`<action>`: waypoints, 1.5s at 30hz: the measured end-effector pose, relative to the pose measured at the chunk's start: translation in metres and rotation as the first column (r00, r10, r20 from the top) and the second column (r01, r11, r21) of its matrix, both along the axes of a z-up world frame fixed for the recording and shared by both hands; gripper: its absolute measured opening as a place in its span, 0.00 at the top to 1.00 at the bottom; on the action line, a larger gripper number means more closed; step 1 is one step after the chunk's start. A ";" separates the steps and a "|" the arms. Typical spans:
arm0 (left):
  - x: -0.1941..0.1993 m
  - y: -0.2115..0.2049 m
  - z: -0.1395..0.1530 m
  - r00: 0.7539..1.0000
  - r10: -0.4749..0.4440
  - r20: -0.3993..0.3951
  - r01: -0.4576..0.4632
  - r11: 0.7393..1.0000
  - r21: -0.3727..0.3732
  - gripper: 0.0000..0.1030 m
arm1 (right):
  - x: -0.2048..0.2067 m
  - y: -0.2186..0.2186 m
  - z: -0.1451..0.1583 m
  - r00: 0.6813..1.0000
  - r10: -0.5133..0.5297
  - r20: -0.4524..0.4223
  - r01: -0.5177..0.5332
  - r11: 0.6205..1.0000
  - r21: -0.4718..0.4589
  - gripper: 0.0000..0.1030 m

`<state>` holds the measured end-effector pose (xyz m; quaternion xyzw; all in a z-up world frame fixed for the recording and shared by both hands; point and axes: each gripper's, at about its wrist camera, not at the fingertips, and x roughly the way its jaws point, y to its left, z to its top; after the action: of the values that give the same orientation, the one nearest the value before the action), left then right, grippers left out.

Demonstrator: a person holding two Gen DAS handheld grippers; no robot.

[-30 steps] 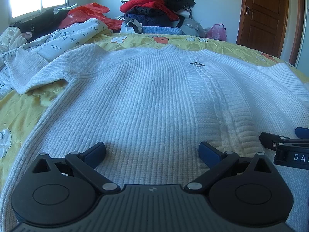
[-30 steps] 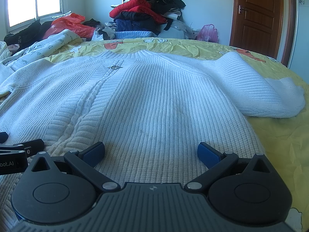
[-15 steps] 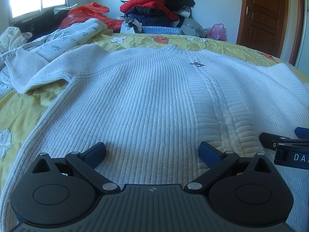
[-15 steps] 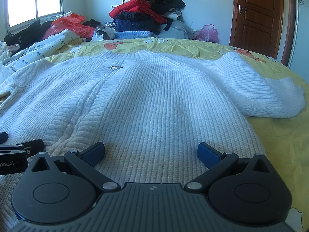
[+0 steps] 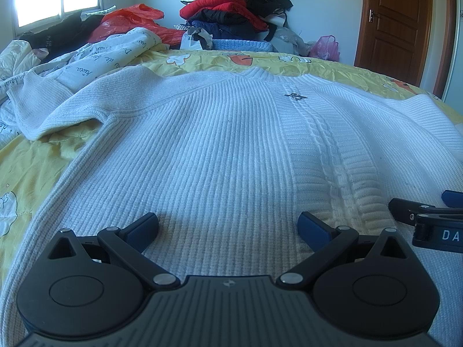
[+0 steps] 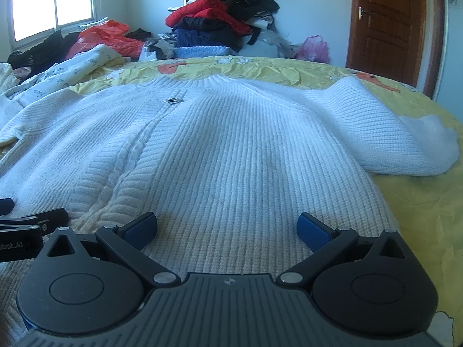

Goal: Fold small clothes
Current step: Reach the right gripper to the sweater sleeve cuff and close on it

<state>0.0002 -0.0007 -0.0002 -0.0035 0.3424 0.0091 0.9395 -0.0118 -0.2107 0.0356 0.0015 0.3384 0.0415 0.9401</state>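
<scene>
Holding both tools low over the hem, I am keeping the left gripper (image 5: 228, 227) and right gripper (image 6: 227, 227) wide apart and gripping nothing, while the white sweater (image 5: 220, 144) is lying flat on the yellow bedsheet (image 6: 419, 202).

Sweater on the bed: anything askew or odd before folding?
The white sweater lies flat. Its sleeves are uneven: one bunches on the right, the other trails onto the printed bedding. No damage visible.

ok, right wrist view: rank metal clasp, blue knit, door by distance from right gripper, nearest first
From the right gripper:
1. Metal clasp, on the white sweater, ahead and left.
2. Blue knit, past the bed's far edge.
3. Door, back wall, right.
</scene>
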 end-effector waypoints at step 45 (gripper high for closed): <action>0.000 0.000 0.000 1.000 -0.002 0.000 0.002 1.000 -0.004 0.00 | 0.129 -0.396 0.020 0.811 -0.585 0.014 0.504 0.710 0.491 0.85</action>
<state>0.0002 -0.0003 -0.0002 -0.0048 0.3425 0.0074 0.9395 0.1174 -0.6066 0.0553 0.3233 0.2219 -0.1586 0.9061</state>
